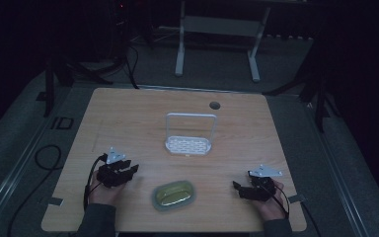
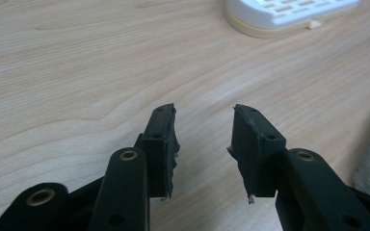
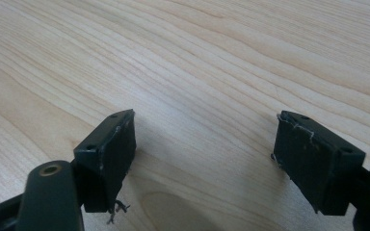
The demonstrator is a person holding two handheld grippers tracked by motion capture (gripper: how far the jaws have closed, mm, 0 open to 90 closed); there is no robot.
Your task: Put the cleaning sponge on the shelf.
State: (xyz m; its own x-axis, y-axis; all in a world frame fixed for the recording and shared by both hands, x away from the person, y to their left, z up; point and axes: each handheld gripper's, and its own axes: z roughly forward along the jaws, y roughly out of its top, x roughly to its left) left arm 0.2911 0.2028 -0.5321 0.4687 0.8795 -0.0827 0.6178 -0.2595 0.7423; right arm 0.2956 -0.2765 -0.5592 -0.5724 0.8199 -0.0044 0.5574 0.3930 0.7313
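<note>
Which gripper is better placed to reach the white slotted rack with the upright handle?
Probably the left gripper. It sits nearer the white slotted rack with the upright wire handle, and the rack's edge lies ahead of its open fingers. The right gripper faces bare wooden table.

The high view is dim and underexposed, its surroundings nearly black. Both gripper views are bright and evenly lit, with the counter (image 2: 77, 72) grain sharp and soft shadows under the jaws.
</note>
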